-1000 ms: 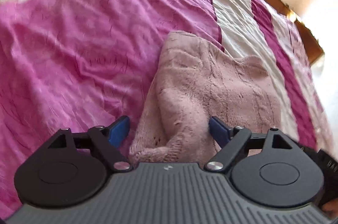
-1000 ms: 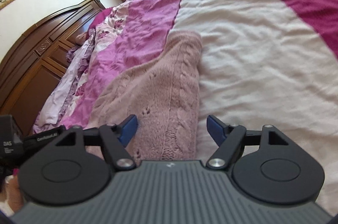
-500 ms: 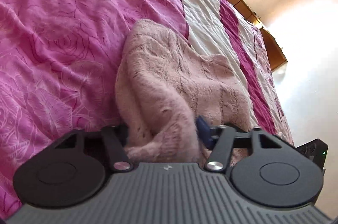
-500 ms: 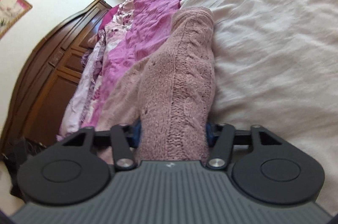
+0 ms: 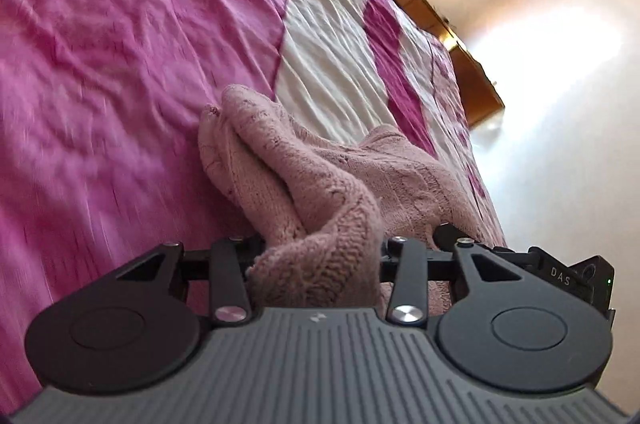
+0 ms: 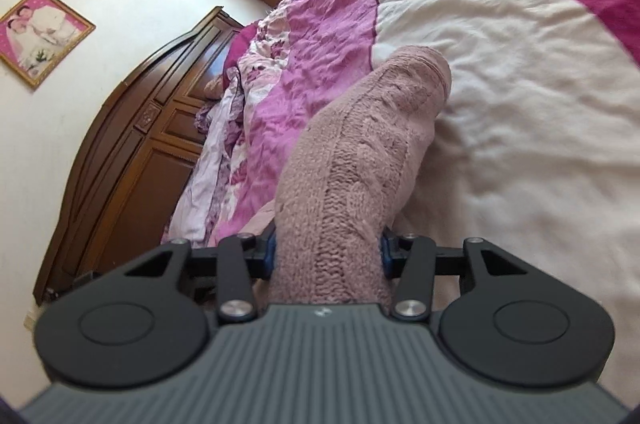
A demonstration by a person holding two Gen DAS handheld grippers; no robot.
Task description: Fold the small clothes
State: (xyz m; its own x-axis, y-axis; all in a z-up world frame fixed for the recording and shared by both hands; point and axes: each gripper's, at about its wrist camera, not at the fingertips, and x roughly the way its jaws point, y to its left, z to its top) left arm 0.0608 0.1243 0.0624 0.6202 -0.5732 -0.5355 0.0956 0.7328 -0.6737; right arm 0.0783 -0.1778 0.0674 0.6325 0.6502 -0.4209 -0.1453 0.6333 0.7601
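Both the left gripper (image 5: pixel 316 256) and right gripper (image 6: pixel 326 252) have jaws closing on the near edge of the dusty-pink cable-knit sweater (image 6: pixel 360 160), lifting it off the pink-and-cream striped bedspread (image 6: pixel 520 64). Next, probably carry that edge forward evenly to fold it over.

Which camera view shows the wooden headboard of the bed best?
The right wrist view shows it best: the dark carved wooden headboard runs along the left side, below the framed picture. The left wrist view does not show it; there only the pink knitted garment, the bedspread and a lighter wooden edge by the window appear.
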